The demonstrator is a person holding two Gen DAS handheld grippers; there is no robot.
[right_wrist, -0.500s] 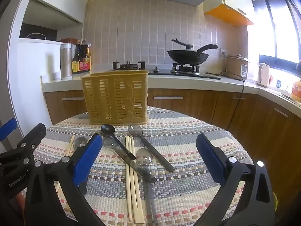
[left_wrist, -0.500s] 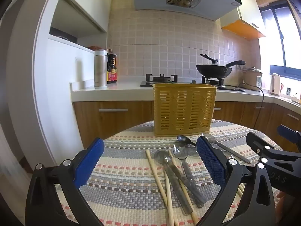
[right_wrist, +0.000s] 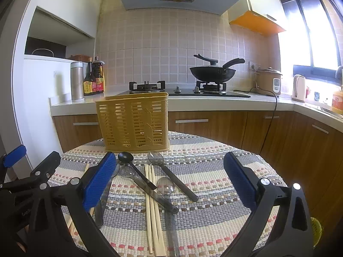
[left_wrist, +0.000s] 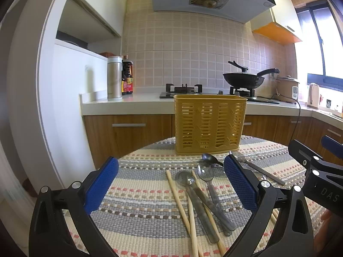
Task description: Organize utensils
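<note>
Yellow basket (left_wrist: 209,124) mid-frame, empty | spoons (left_wrist: 194,194) and chopsticks (right_wrist: 153,205) loose on mat, lower centre | left gripper (left_wrist: 171,189), right gripper (right_wrist: 171,184) both wide open, holding nothing | nothing's budged since a moment ago, sorting not started

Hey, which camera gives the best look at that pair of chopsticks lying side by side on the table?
The right wrist view. There the chopstick pair lies in full between the open claw's fingers, next to the spoons. In the left wrist view that pair is almost wholly hidden behind the claw's right finger; only other, crossed chopsticks show there.
</note>
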